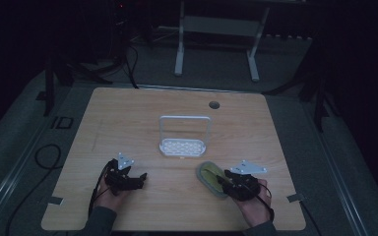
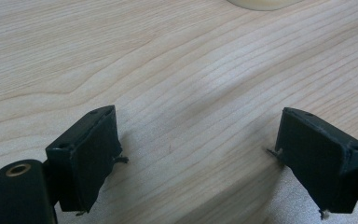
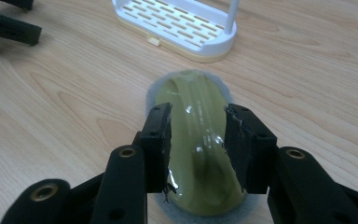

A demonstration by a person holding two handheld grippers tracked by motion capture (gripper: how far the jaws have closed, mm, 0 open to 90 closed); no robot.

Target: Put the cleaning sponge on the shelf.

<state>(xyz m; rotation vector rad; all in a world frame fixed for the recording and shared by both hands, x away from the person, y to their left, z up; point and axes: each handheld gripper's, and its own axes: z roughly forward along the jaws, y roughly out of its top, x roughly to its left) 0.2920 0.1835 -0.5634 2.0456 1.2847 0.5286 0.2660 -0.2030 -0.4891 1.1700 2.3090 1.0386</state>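
Table (image 1: 128, 113) of pale wood, under dim light: your right gripper (image 1: 226, 183) sits low over a green scrubber (image 1: 207, 173) lying flat near the table's right front. In the right gripper view, its jaws stand partly open on either side of the scrubber's (image 3: 200, 140) raised ridge, close against it; you cannot tell whether the pads (image 3: 161, 140) are pressing it or only flanking it. The grey felt edge of the scrubber rests on the wood.

Just beyond the scrubber stands a white rack (image 1: 183, 146), a slotted base with an upright wire loop, its base (image 3: 177, 25) near the scrubber's far end but apart from it. Nothing lies between the two.

Your left gripper (image 1: 140, 178) rests well apart at the table's left front, jaws spread wide over bare wood, holding nothing. In the left gripper view, the pads (image 2: 91, 154) frame empty grain, with a pale rim at the top edge. A round hole (image 1: 214, 104) marks the table's far side.
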